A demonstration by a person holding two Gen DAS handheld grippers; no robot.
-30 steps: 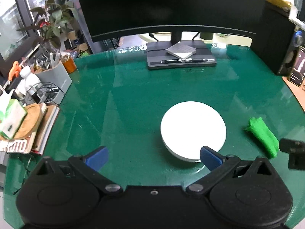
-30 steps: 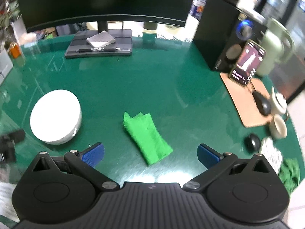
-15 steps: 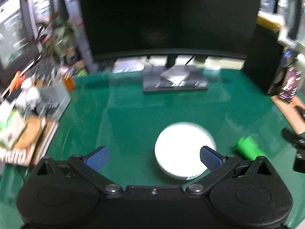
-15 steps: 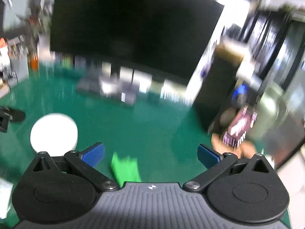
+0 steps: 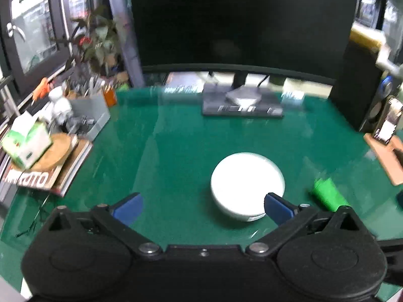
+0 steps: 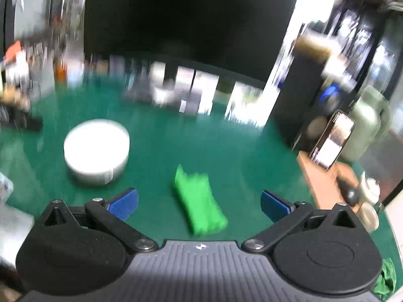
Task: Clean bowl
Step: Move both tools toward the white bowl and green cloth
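White bowl (image 5: pixel 248 180) sits upside-down on green counter (image 5: pixel 176 151), green cloth (image 6: pixel 199 205) just right of it. Looks ceramic, prob stiff, slick, breakable; I'd grab by rim. Cloth soft, pinch mid. Left claw (image 5: pixel 202 205) and right claw (image 6: pixel 199 205) both spread, empty.

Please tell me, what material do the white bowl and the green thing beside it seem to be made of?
The white bowl looks like glazed ceramic or smooth plastic: an even, bright surface with a hard rim; blur leaves this open. It appears to sit upside down. The green cloth looks like soft, matte fabric, folded, with rumpled edges and no shine.
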